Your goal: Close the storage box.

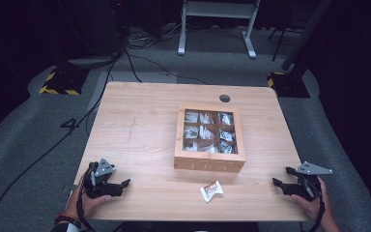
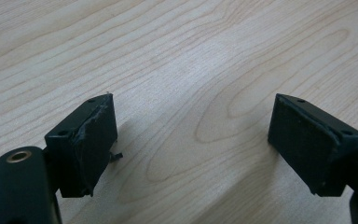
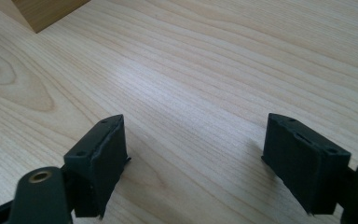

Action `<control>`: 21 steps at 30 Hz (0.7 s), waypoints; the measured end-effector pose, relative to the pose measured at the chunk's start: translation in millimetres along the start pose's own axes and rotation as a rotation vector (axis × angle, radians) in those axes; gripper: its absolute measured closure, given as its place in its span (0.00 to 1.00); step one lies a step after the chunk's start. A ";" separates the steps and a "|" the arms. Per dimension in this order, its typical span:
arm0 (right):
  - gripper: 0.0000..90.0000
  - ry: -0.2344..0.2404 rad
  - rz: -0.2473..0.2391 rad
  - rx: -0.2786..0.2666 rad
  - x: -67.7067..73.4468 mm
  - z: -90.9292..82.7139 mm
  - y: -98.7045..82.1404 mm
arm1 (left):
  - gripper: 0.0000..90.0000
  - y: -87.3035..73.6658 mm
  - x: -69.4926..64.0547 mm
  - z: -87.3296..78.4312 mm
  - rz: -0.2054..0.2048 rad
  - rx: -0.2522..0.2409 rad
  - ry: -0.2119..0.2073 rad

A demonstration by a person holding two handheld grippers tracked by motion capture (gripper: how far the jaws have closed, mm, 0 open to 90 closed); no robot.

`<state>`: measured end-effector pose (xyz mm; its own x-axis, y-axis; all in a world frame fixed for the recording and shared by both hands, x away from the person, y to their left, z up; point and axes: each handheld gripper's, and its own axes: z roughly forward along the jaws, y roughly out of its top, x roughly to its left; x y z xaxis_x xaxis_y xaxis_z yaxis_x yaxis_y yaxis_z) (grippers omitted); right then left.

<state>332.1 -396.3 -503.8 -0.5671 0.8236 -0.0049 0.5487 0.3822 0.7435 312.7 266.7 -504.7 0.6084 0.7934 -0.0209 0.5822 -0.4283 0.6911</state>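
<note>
A wooden tea box (image 1: 209,139) with a clear lid stands at the middle right of the table, its compartments holding several white sachets. One loose white sachet (image 1: 211,190) lies on the table in front of the box. My left gripper (image 1: 124,183) rests at the front left corner, held by a hand, jaws wide apart over bare wood (image 2: 191,130). At the front right edge my right gripper (image 1: 278,181) also stands open, with nothing between its jaws (image 3: 196,154). A corner of the box (image 3: 42,11) shows at the top left of the right gripper view.
The light wooden table (image 1: 140,125) has a round cable hole (image 1: 224,98) near its far edge. Cables run over the grey floor at the left, and a white desk frame (image 1: 217,24) stands behind the table.
</note>
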 end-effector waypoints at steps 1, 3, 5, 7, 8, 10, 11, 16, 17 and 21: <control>0.24 -0.002 -0.002 0.000 0.1 -0.1 0.0 | 0.18 0.0 0.0 0.0 0.001 0.000 0.000; 0.24 -0.003 -0.001 0.000 0.3 -0.2 -0.1 | 0.18 0.0 0.0 0.0 0.000 0.000 0.001; 0.24 -0.003 0.000 0.000 0.3 -0.2 -0.1 | 0.18 0.0 0.0 0.0 0.000 0.000 0.001; 0.24 -0.002 0.000 0.000 0.2 -0.2 -0.1 | 0.18 0.1 0.0 -0.1 0.000 0.001 0.001; 0.24 -0.001 0.001 0.000 0.2 -0.1 -0.1 | 0.18 0.1 0.0 -0.1 -0.001 0.001 0.001; 0.24 -0.001 0.001 0.000 0.1 -0.1 -0.1 | 0.18 0.1 0.4 -0.2 0.002 0.002 0.001; 0.24 -0.002 0.000 0.000 0.1 -0.2 -0.1 | 0.18 0.1 0.5 -0.1 0.001 0.001 0.000; 0.24 -0.003 0.000 0.000 0.2 -0.2 -0.1 | 0.18 0.3 1.2 -0.2 0.003 0.003 -0.005; 0.24 -0.003 0.000 0.000 0.3 -0.2 -0.1 | 0.18 0.3 1.2 -0.2 0.002 0.003 -0.005; 0.24 -0.003 -0.001 0.000 0.3 -0.2 -0.1 | 0.18 0.3 1.2 -0.1 0.002 0.003 -0.005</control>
<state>331.7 -396.2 -503.8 -0.5655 0.8247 -0.0072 0.5483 0.3825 0.7437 313.5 267.6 -504.4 0.6124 0.7902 -0.0229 0.5823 -0.4313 0.6891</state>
